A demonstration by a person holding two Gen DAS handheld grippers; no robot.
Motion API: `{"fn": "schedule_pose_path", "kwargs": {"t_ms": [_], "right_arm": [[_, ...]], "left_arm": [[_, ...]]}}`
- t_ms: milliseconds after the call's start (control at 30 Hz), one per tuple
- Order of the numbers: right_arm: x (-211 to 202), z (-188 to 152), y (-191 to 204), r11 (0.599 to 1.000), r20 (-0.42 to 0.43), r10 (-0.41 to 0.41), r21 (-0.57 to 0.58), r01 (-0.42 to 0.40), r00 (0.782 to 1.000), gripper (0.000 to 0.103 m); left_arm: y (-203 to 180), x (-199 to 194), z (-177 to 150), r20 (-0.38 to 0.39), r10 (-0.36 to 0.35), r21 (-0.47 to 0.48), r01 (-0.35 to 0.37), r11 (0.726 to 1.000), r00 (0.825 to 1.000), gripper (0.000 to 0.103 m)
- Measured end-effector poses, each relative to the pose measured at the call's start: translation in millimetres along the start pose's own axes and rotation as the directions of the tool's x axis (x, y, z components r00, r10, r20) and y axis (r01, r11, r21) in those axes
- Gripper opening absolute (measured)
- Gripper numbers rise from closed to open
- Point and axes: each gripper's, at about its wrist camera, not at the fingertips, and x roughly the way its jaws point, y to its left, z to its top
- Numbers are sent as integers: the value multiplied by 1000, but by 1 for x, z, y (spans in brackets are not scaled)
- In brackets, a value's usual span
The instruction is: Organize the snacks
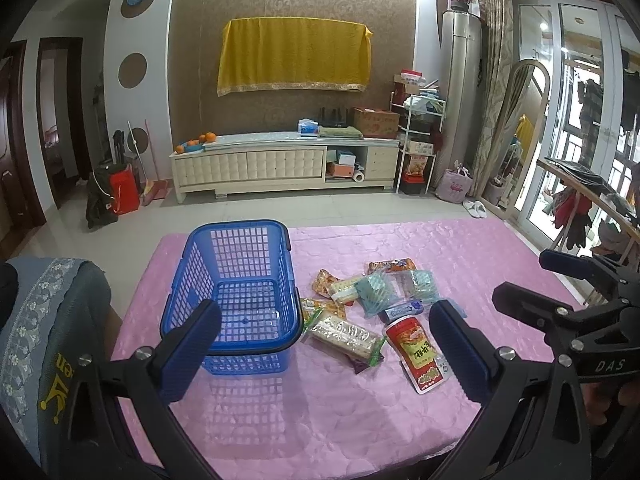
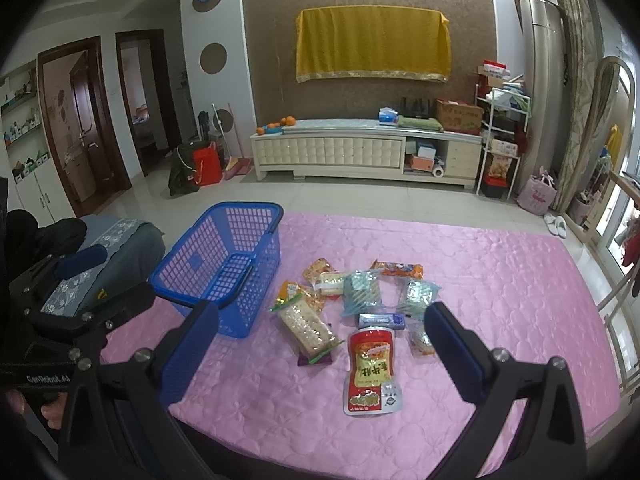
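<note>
Snacks lie in one loose group on the pink worktop (image 2: 500, 280), just beside the blue basket (image 2: 224, 258), at its 3 o'clock side in the right wrist view. The basket is one, upright, nothing inside it, with its black handle folded down on the rim; its long axis runs from you toward the far wall. You can count about ten packets, some overlapping. The red pouch (image 2: 372, 370) is nearest to you, its long axis pointing to 12 o'clock. The clear cracker pack (image 2: 308, 328) lies diagonal, from 11 to 5 o'clock. The small blue gum pack (image 2: 382, 321) lies across, 9 to 3. Two teal packets (image 2: 362, 290) sit behind it. Your left claw (image 1: 326, 354) and your right claw (image 2: 320, 356) both hover with fingers wide apart, holding nothing.
</note>
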Motion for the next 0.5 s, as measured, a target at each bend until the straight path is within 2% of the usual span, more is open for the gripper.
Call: {"fn": "schedule_pose_path", "kwargs": {"t_ms": [233,300,400,500], "right_arm": [[1,4,-8,1000,10,22,-16,-22,1000,103],[3,6,-11,999,8,27,-26,-26,1000,103],[5,12,-19,999,12,21,-39,-20,1000,103],[8,21,-30,999,17,22,-50,-21,1000,103]], "left_arm": [[-1,7,6,-12,-20,-10,20,1000,1000,103],[-3,10,12,-12,-48,-8,48,999,999,103],[-8,17,21,-16,-35,1,35,999,999,103],[-13,29,31,-29,-55,1,55,998,998,103]]}}
